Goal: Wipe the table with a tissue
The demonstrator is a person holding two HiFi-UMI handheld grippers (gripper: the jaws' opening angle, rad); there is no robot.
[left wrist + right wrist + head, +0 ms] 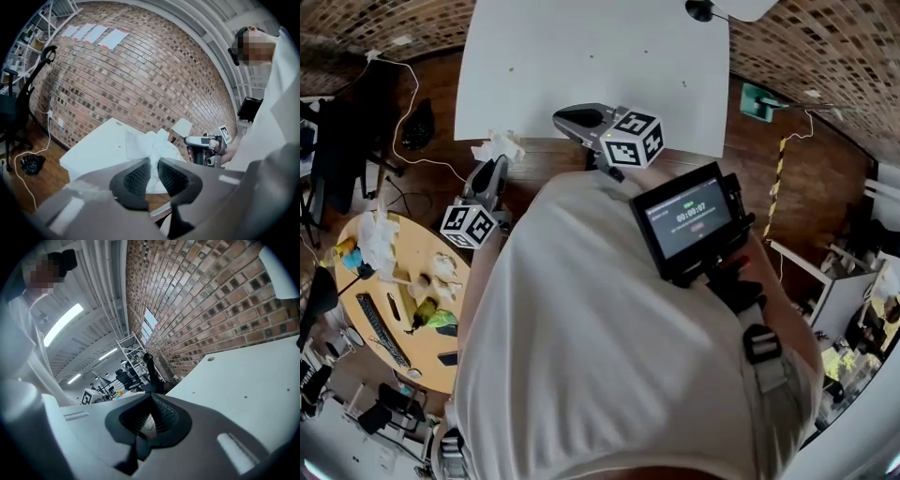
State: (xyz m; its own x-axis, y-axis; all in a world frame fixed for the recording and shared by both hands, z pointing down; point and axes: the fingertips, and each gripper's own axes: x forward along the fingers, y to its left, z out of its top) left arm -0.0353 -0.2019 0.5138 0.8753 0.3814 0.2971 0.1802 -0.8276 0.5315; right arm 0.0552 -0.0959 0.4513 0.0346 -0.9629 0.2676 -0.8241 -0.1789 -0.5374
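The left tongs (154, 164) are closed on the tissue (152, 145): in the left gripper view, white paper fills the narrow gap between the two ribbed pads and bunches up beyond the tips. The right tongs (151, 397) are closed tip to tip, with nothing between them.

**View comparison**
- In the head view, the tissue (499, 146) sits at the near left corner of the white tabletop (581, 66), at the tip of the left tongs (499, 161). You cannot tell from this view whether the paper touches the surface.
- The left gripper view shows the tabletop (93, 150) beyond the tissue, backed by a brick wall (140, 79). It also shows the right tongs (206, 143) from the side, which the right gripper view cannot do.
- The right gripper view shows a bare stretch of tabletop (243, 390) running ahead and to the right. The picture is rolled, so the wall and tabletop appear tilted.

**Hand pose**
- In the head view, your torso hides both hands. Only the tongs and their marker cubes project past it.
- The left tongs point towards the tabletop corner.
- The right tongs (560, 119) lie along the near edge with the tip to the left, well apart from the tissue.
- In the left gripper view, your hand (229, 154) grips the rear of the right tongs.
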